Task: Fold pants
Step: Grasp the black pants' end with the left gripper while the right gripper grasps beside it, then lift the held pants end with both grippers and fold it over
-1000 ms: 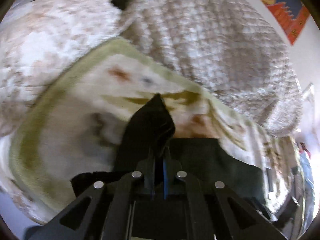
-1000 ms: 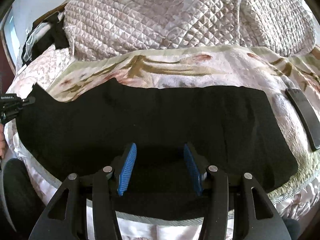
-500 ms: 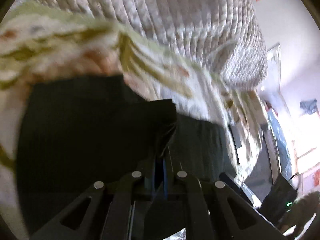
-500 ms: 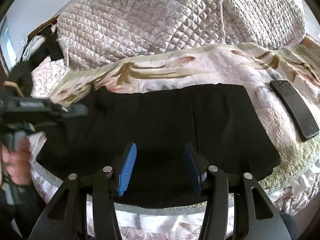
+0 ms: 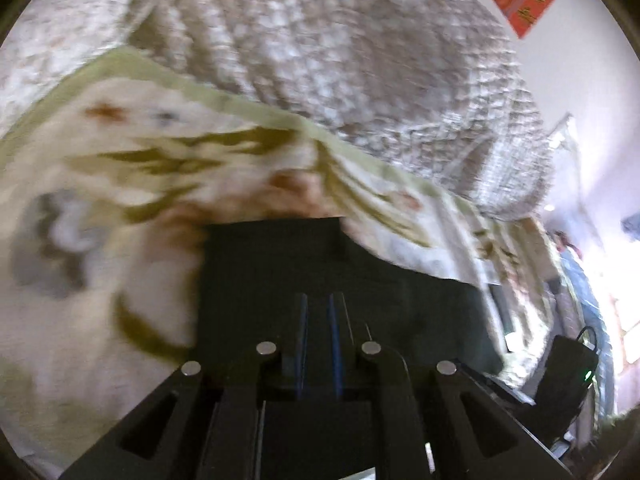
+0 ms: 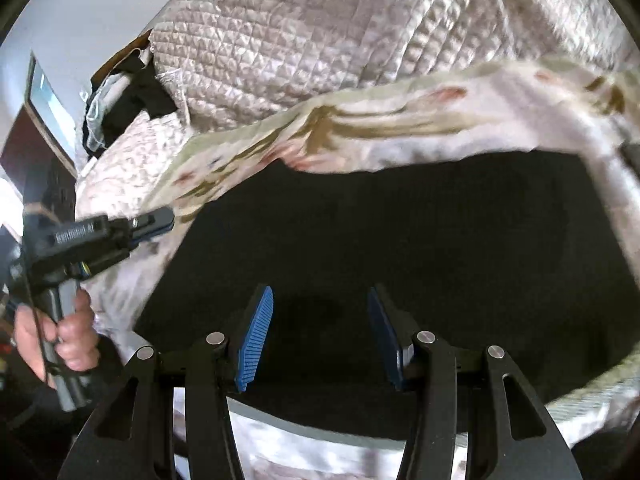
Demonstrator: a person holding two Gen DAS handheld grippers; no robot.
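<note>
1. Black pants [image 6: 400,248] lie spread flat on the floral blanket [image 6: 400,128] on the bed, a quilted cover [image 6: 300,40] heaped behind.
2. Left hand-held gripper [image 5: 318,312]: jaws have just been opening, now a narrow slit, nothing between them; it hangs over the pants [image 5: 280,272].
3. Right hand-held gripper [image 6: 320,320]: jaws about half apart, empty, above the pants' near edge.
4. A hand [image 6: 60,340] grips the left tool's handle.

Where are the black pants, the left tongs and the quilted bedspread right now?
black pants [image 6: 400,240]: right wrist view, middle of the cloth.
left tongs [image 6: 162,218]: right wrist view, at the fingertips.
quilted bedspread [image 5: 360,60]: left wrist view, middle of the heap.
</note>
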